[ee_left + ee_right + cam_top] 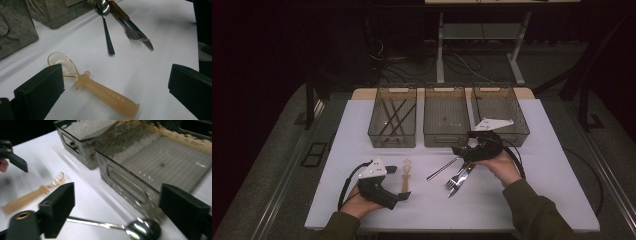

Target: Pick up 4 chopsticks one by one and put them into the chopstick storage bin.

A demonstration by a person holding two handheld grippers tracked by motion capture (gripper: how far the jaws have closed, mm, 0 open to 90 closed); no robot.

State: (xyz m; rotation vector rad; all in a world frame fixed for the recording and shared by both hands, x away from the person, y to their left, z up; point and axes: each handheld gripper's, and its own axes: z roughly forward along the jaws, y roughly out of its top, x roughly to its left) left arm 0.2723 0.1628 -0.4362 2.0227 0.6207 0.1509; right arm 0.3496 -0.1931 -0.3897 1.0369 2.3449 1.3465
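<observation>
**Both grippers spread over the cutlery, nothing picked up**

Nearest to me, at the near left of the white table (537, 200), my left gripper (404, 196) sits low with its jaws spread wide and holding nothing. In the left gripper view the translucent orange spoon (100, 91) lies flat on the table between those jaws, closer to the left one, its clear bowl pointing to the far side and its thick handle pointing near. I can read raised letters on the handle. From above, the orange spoon (406, 176) lies just right of the gripper's grey plate.

Moving right, a metal spoon (442, 169) lies at a slant near the middle of the table, and just beside it a fork (455, 179) and a knife (463, 175) lie close together; I cannot tell whether they touch.

Over their far ends hangs my right gripper (458, 150), jaws also spread, gripping nothing. In the right gripper view the metal spoon's bowl (142, 230) shows between the jaws, low in the frame.

Along the far edge stand three smoky see-through bins: the left bin (393, 116) holds thin dark sticks, while the middle bin (446, 116) and the right bin (502, 107) show bare floors.
</observation>
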